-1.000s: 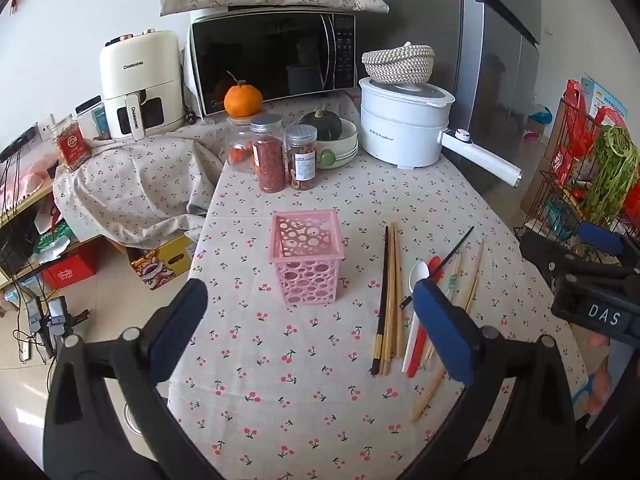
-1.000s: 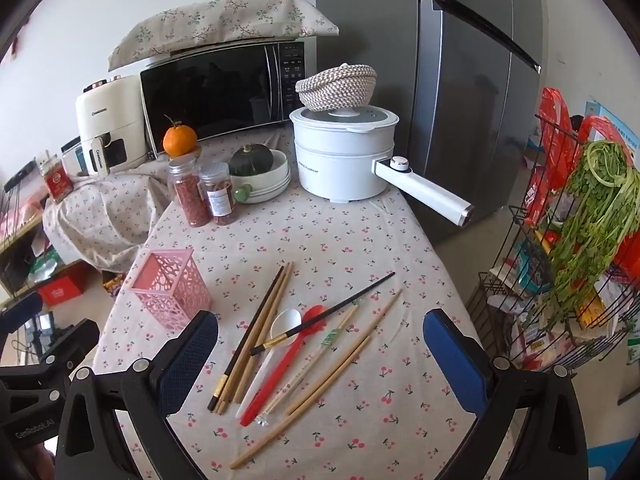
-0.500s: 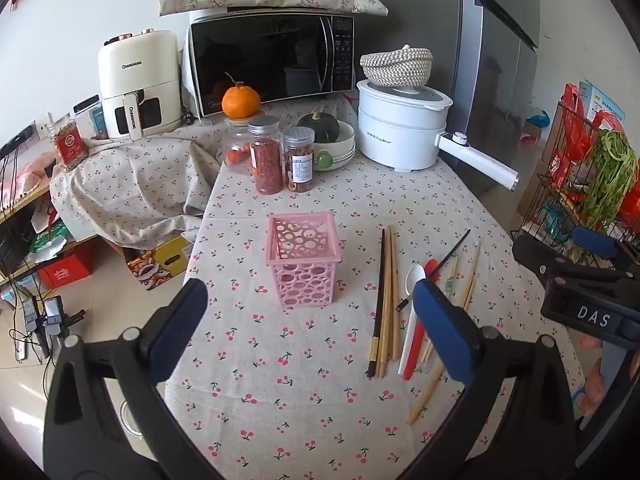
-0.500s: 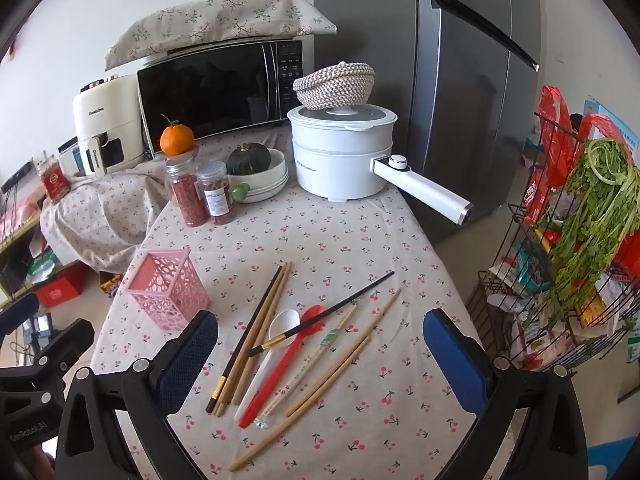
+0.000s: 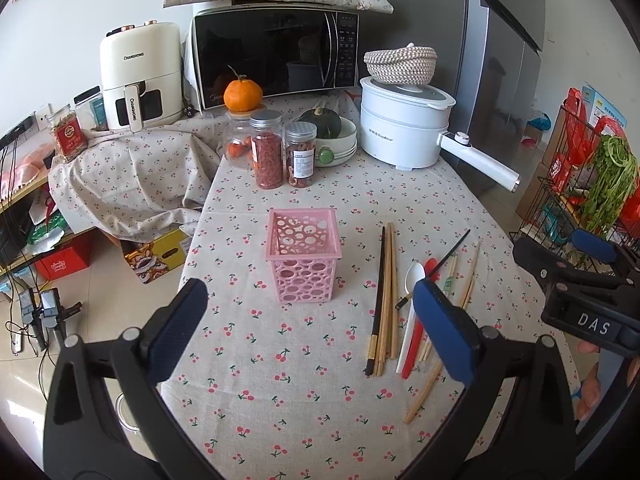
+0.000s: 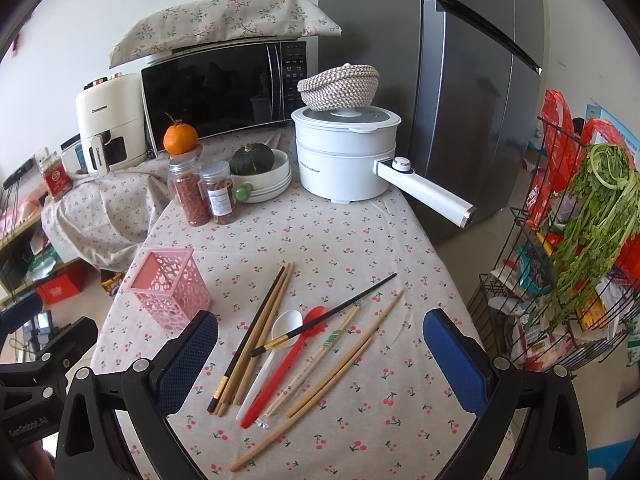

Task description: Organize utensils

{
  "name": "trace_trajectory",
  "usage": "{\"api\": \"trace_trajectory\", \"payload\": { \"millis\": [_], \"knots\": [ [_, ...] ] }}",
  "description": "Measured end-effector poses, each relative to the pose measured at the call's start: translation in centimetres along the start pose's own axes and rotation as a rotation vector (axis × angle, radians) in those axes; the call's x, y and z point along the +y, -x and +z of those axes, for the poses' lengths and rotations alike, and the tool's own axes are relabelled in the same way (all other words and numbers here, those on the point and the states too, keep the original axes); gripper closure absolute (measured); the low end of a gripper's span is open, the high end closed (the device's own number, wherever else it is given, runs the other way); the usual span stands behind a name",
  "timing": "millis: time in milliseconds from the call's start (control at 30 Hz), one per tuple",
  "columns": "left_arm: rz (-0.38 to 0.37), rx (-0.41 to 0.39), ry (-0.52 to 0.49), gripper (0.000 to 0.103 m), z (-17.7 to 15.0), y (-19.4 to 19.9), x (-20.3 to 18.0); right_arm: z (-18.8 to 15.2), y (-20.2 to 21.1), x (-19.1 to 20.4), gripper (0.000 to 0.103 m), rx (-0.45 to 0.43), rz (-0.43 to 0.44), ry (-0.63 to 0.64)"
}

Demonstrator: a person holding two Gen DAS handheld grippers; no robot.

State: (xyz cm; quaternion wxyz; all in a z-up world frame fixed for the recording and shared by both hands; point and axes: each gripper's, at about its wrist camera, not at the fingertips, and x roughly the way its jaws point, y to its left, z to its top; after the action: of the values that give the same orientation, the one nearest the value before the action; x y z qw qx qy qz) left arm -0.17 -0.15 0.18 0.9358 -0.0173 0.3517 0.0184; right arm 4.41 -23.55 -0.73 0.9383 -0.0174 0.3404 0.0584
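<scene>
A pink perforated utensil holder (image 5: 302, 256) (image 6: 168, 288) stands upright and empty on the cherry-print tablecloth. To its right lie loose utensils: a bundle of dark and wooden chopsticks (image 5: 385, 300) (image 6: 256, 332), a white spoon (image 5: 410, 308) (image 6: 272, 352), a red spoon (image 6: 290, 356), a black chopstick (image 6: 324, 314) across them, and pale bamboo chopsticks (image 6: 344, 356). My left gripper (image 5: 312, 328) is open, hovering in front of the holder. My right gripper (image 6: 320, 360) is open above the utensils, holding nothing.
At the table's back stand two spice jars (image 5: 282, 154), a bowl with a squash (image 5: 330, 134), a white electric pot (image 5: 404, 124) with a long handle, a microwave (image 5: 276, 60) and an air fryer (image 5: 140, 76). A wire rack with greens (image 6: 580, 248) stands right of the table.
Both grippers have drifted slightly; the holder and utensils sit a little lower and closer in the views. Nothing on the table has moved.
</scene>
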Motion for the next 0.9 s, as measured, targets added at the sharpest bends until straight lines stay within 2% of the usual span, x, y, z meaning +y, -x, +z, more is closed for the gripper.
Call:
{"api": "trace_trajectory", "payload": {
  "millis": [900],
  "knots": [
    [0.001,-0.001,0.010,0.001,-0.34,0.07,0.29,-0.06,-0.17,0.19,0.000,0.010,0.006,0.007]
  ]
}}
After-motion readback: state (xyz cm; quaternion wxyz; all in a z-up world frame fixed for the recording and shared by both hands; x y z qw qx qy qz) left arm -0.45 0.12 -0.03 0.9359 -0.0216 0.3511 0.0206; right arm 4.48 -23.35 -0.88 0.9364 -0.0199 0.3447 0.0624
